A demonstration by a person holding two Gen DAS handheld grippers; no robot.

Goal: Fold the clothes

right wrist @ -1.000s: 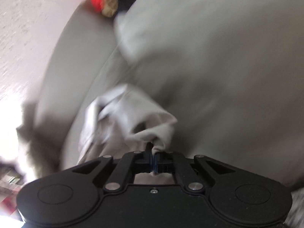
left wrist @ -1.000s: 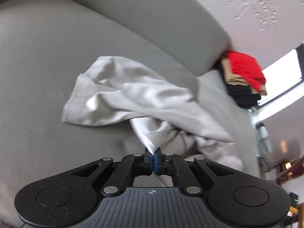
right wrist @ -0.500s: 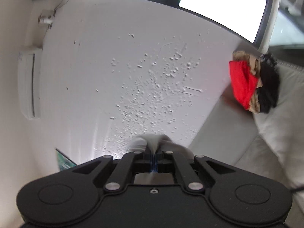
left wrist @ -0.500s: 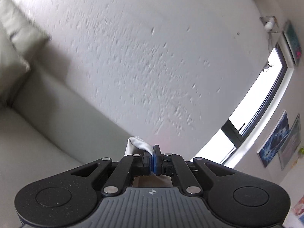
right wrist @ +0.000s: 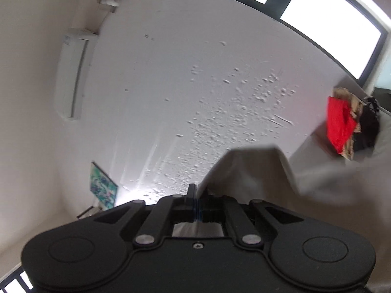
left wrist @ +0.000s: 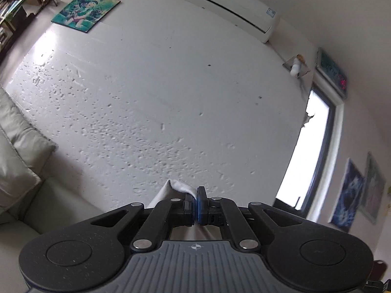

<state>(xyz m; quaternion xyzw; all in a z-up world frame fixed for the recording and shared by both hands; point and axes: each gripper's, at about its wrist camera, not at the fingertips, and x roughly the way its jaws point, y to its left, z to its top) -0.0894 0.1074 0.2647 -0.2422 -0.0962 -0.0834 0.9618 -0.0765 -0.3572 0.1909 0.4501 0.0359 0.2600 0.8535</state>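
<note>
White cloth, a light garment (left wrist: pixel 179 187), is pinched at one edge between the pressed-together jaws of the left hand-held gripper (left wrist: pixel 195 204); a small rounded fold sticks out just left of the blue pad, and more of the fabric hangs down behind the linkage. The right hand-held gripper (right wrist: pixel 195 201) is also clamped on the same pale garment (right wrist: pixel 246 171), which here rises from the jaws and spreads to the right as a wide, blurred sheet that covers the lower right of the view.

Both grippers point slightly upward at a white wall (left wrist: pixel 158 97) with a rough, pitted patch of plaster. In the left wrist view an air conditioner (left wrist: pixel 227 7) hangs high on that wall, a teal picture (left wrist: pixel 85 12) is at the far left, a bright window (left wrist: pixel 310 151) stands at the right, and more pictures (left wrist: pixel 349 193) hang beyond it. The grey sofa (left wrist: pixel 27 188), with a cushion (left wrist: pixel 17 146) against its back, fills the lower left.

In the right wrist view a pile of clothes (right wrist: pixel 352 124), red, tan and black, sits on the sofa back at the far right below the window (right wrist: pixel 327 31), well apart from the held garment.
</note>
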